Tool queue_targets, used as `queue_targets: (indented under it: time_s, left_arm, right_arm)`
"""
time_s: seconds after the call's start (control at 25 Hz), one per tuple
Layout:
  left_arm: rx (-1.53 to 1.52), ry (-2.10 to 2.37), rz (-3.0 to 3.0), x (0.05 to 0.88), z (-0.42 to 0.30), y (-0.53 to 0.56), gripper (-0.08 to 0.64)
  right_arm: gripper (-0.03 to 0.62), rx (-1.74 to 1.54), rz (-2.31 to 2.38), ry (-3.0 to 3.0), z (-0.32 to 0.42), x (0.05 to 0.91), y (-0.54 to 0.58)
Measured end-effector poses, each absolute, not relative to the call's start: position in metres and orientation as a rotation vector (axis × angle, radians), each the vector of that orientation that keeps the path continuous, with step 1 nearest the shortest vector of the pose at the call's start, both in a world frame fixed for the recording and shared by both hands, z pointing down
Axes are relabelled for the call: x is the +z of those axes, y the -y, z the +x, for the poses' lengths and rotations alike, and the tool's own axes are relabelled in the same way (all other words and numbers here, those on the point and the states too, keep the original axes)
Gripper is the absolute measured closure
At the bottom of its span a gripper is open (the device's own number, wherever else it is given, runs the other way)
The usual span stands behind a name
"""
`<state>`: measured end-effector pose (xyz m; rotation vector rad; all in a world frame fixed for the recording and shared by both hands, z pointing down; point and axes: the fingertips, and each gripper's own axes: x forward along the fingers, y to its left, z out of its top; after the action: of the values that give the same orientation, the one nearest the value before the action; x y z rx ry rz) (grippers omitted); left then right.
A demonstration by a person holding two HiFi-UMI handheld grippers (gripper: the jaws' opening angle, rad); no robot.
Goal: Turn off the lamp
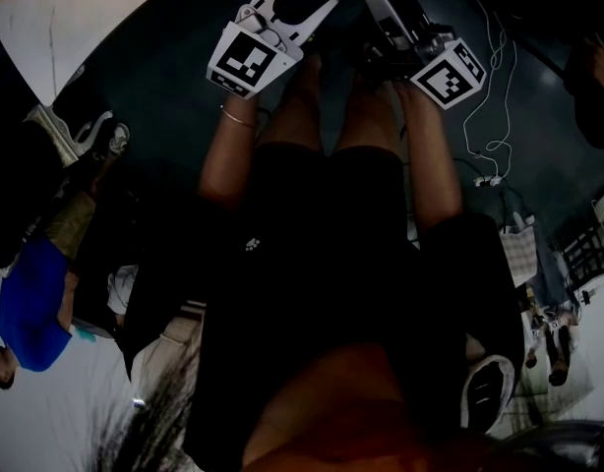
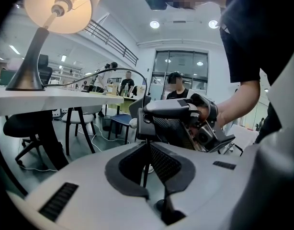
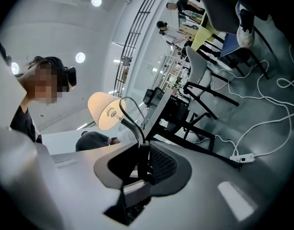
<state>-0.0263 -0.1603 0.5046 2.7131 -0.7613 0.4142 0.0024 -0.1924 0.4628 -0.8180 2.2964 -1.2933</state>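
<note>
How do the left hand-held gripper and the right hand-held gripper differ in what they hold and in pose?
Hold: the left hand-held gripper pinches the thin cord; the right hand-held gripper grips a thicker black piece on that cord, perhaps its switch.
Pose: the left gripper view shows the lit lamp upright, the right gripper view shows it tilted, so the right hand-held gripper is rolled sideways.
Shared: both shut on the same cord.
</note>
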Motion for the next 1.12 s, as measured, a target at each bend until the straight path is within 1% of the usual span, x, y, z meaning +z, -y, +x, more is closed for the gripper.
queue_targets:
  time_s: [0.68, 1.12]
  left_arm:
    - [0.416, 0.728, 2.716, 0.5037, -0.0193, 0.1586, 0.535]
    - [0.403, 0.725, 2.712, 0.5026, -0.0184, 0.1593, 0.535]
  right_arm:
    - [0.512, -1.324, -0.766, -2.284, -0.0028, 0.4669, 0.1908]
    - [0.515, -1.315, -0.750, -2.272, -0.0028, 0.4641, 0.1903]
